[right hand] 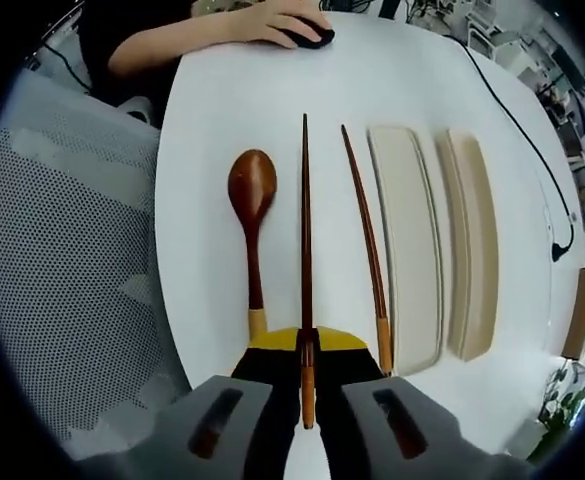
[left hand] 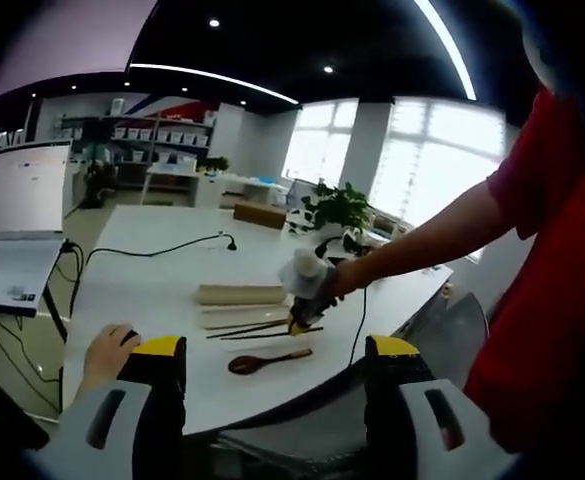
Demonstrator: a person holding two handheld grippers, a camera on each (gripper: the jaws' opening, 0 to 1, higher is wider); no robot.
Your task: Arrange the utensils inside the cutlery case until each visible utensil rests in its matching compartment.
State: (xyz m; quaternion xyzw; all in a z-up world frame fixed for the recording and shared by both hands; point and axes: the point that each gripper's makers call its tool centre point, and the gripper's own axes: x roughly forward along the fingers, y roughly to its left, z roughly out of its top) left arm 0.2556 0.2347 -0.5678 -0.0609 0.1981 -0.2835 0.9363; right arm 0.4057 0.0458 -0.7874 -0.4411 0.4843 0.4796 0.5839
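While the right claw (right hand: 307,385) points toward 12 o'clock over the counter (right hand: 222,90), it pinches one chopstick (right hand: 305,230); spoon (right hand: 252,195) lies at 11 o'clock. Left claw (left hand: 272,375) gapes wide, holding nothing.

Bright, even daylight in the left gripper view, coming from the tall white-blown windows (left hand: 427,150) at the back, which are overexposed with no detail. Dark ceiling carries small round spotlights (left hand: 213,22) and curved white light strips (left hand: 212,78). Glossy white round table (left hand: 152,270) shows only soft, faint shadows. Strong fisheye bending at edges; far shelving soft. Right gripper view is evenly lit and sharp at centre; the thin dark wooden chopsticks (right hand: 305,240) cast almost no shadow.
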